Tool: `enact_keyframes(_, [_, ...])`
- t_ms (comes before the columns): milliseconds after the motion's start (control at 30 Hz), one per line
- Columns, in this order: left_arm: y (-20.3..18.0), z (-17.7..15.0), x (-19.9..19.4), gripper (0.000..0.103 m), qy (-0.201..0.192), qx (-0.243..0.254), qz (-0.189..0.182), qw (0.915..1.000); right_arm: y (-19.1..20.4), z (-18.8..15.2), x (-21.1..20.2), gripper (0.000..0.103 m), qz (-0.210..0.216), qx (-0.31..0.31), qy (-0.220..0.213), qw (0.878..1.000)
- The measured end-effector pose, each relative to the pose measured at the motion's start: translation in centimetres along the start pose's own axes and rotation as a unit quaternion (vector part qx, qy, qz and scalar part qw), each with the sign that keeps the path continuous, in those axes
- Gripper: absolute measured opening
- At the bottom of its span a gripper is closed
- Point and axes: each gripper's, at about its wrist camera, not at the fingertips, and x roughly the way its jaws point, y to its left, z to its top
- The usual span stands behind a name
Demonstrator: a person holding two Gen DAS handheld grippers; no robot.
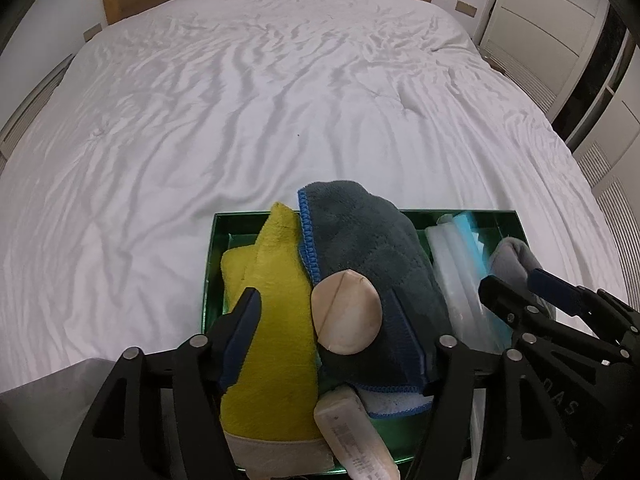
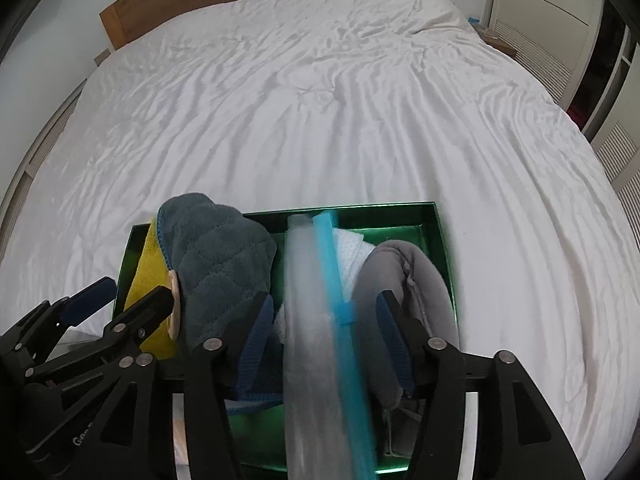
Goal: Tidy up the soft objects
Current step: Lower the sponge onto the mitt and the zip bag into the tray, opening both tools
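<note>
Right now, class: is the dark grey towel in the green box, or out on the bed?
In the box. The dark grey towel sits bunched inside the green box, between yellow cloth and plastic bag.

The left claw (image 1: 324, 316) is built of matte black plastic: two broad, angular arms with triangular cut-outs, joined to slimmer links by round silver pivot pins. Its fingers (image 1: 242, 332) taper to a point and carry dark blue pads on their inner faces. The right claw (image 2: 324, 320) has the same make, with black linkages, silver rivet heads and ribbed blue pads (image 2: 254, 344) lining the fingers. Pale raised lettering shows on the black bodies, too small and partly cut off to read fully.
</note>
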Motion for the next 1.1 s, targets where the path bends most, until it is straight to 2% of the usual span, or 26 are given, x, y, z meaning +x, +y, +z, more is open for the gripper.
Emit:
enact_keyframes(300, [0.3,-0.2,-0.6,0.061,-0.003,-0.005,-0.004,1.0,-1.3,-0.8,-0.2,0.065,0.025,0.023,0.006,0.999])
enact_keyframes(400, [0.2,-0.4,-0.7,0.069,-0.005,-0.006,-0.008,0.9999,-1.6,-1.7,0.1,0.065,0.02,0.016,0.016,1.0])
enact_keyframes(533, [0.0,-0.5,-0.8,0.069,-0.005,-0.004,-0.01,0.9999,-2.0,-2.5,1.0,0.063,0.023,0.018,0.031,0.999])
enact_keyframes(733, [-0.2,-0.7,-1.1,0.069,-0.009,0.001,-0.008,0.9999,-2.4,-3.2,0.3,0.063,0.036,0.019,0.017,0.999])
enact_keyframes(933, [-0.4,-0.9,-1.4,0.069,-0.009,0.004,-0.008,0.9999,-2.5,-3.8,1.0,0.063,0.028,0.023,0.039,0.999])
enact_keyframes(967, [-0.5,-0.9,-1.4,0.069,-0.01,0.006,-0.008,0.9999,-2.5,-3.9,1.2,0.061,0.028,0.022,0.043,0.998])
enact_keyframes(1033, [-0.4,-0.9,-1.6,0.069,-0.012,0.005,-0.009,0.9999,-2.3,-4.0,1.8,0.045,0.027,0.018,0.053,0.998])
enact_keyframes(1067, [-0.3,-0.9,-1.6,0.069,-0.012,0.003,-0.011,0.9999,-2.2,-4.1,2.0,0.03,0.027,0.014,0.055,0.998])
enact_keyframes(1100, [-0.3,-0.9,-1.6,0.069,-0.013,0.001,-0.011,0.9999,-2.2,-4.1,2.2,0.021,0.025,0.011,0.054,0.998])
